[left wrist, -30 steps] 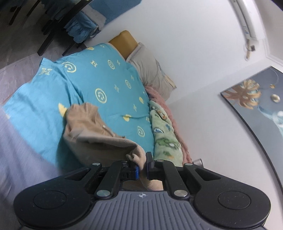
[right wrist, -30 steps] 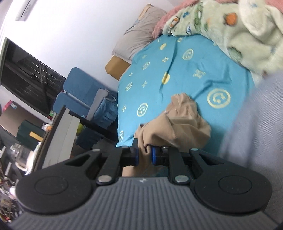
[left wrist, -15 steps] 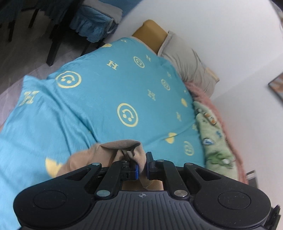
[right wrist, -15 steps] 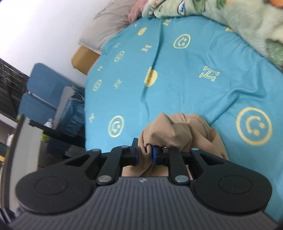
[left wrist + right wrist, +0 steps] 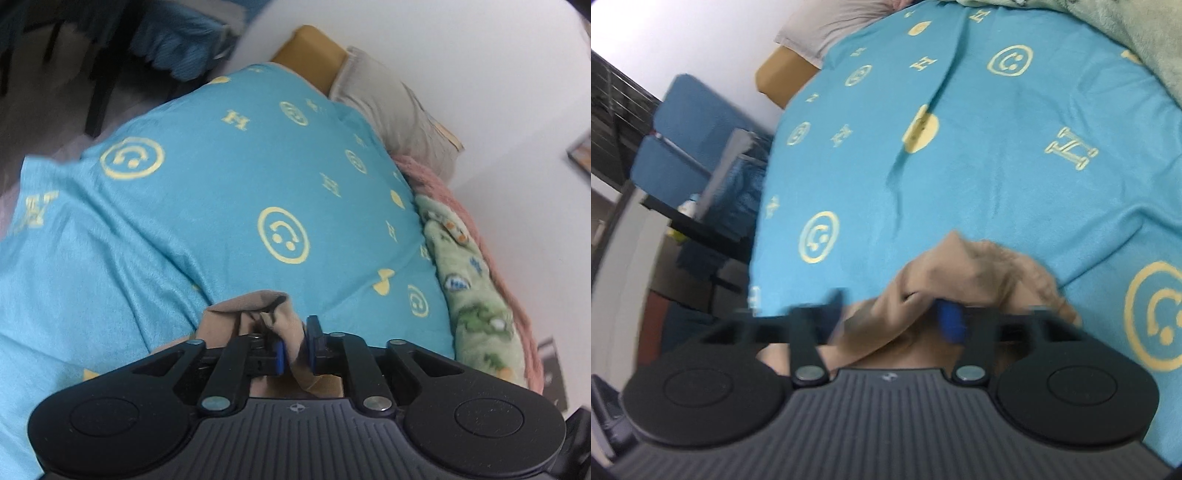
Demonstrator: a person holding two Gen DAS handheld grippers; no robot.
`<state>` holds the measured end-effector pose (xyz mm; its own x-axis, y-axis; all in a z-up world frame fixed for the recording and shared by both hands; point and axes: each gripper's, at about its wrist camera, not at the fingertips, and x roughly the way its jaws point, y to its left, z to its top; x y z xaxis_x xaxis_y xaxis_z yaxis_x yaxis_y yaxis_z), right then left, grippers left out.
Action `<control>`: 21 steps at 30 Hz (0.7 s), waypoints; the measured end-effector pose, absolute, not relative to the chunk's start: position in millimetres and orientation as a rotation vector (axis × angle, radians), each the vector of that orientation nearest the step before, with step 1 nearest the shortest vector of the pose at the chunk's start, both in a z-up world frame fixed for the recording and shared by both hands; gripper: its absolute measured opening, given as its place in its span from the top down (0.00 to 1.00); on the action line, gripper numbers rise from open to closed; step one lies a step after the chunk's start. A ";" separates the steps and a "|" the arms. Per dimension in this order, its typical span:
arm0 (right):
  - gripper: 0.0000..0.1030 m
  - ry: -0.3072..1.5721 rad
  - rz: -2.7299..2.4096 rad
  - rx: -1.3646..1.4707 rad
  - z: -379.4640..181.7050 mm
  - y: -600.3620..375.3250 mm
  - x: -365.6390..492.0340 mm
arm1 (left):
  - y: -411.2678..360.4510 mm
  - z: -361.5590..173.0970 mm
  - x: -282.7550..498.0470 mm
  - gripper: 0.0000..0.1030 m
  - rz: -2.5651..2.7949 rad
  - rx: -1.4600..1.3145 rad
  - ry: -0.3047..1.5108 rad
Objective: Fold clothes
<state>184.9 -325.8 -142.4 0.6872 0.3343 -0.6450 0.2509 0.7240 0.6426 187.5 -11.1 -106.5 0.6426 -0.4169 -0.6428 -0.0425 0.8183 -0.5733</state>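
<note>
Left wrist view: the left gripper (image 5: 295, 345), just loosening, brackets a crumpled tan garment (image 5: 251, 310) on plush turquoise bedding (image 5: 207, 206).

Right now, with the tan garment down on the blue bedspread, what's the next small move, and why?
Probably draw both grippers back, clear of the cloth. The tan garment lies bunched on the blue bedspread. The right gripper has just been opening and stands wide, cloth loose between its fingers. The left gripper has just been opening too, a fold between its fingers; whether they still pinch it is unclear.
</note>
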 end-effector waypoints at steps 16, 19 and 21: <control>0.72 0.787 0.035 0.402 -147.4 -301.1 191.3 | -46.0 -120.5 158.2 0.29 -0.252 -0.217 0.844; 0.74 0.817 0.023 0.313 -164.2 -295.2 200.5 | -44.9 -130.2 158.2 0.33 -0.258 -0.214 0.874; 0.73 0.806 0.026 0.317 -161.9 -295.9 196.5 | -46.6 -126.6 152.0 0.34 -0.258 -0.175 0.862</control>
<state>196.5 -295.9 -161.9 0.6945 0.1431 -0.7051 0.0970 0.9524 0.2889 152.0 -46.6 -126.6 0.6225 -0.2940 -0.7253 0.1531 0.9546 -0.2555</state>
